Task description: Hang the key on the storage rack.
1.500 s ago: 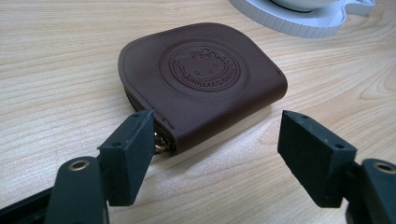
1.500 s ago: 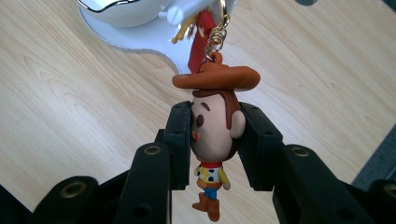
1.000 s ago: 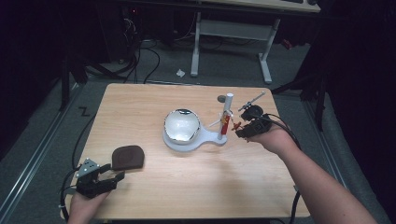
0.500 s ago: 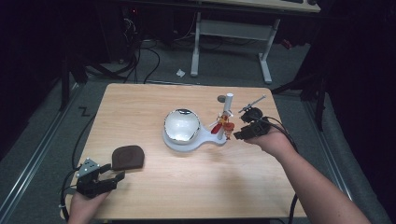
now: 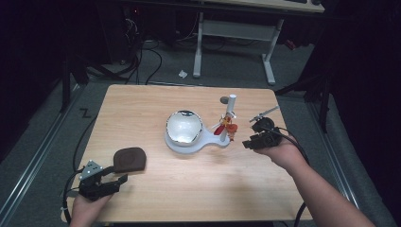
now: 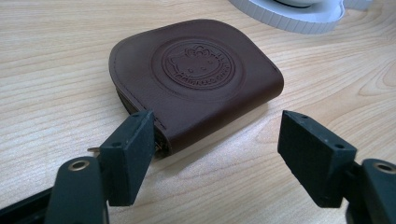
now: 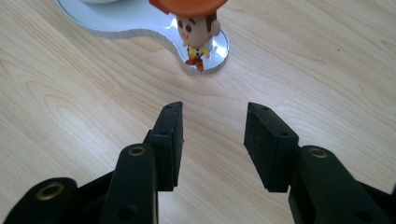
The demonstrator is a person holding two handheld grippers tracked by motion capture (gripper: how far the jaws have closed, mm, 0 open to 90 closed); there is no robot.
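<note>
Jaws parted, right gripper (image 7: pixel 212 140) just short of the figurine (image 7: pixel 196 32).

The left gripper (image 5: pixel 105 182) is a black tool with two jaws of matt black plastic. On its top sits a grey three-cornered plate (image 5: pixel 91 168) with small dark dots. In the left gripper view each jaw ends in a thick rectangular black pad (image 6: pixel 132 151) with small screw holes on the side face, and each pad sits on a dark arm with a brass-coloured ring (image 6: pixel 78 164). A black cable (image 5: pixel 71 189) loops from this gripper.

The right gripper (image 5: pixel 250 142) is also black, with a thin grey bar (image 5: pixel 264 113) above it and a black cable (image 5: pixel 295 151) trailing from it. Its pads (image 7: pixel 170 140) have a rough, worn surface. Both forearms are bare, no sleeves.
</note>
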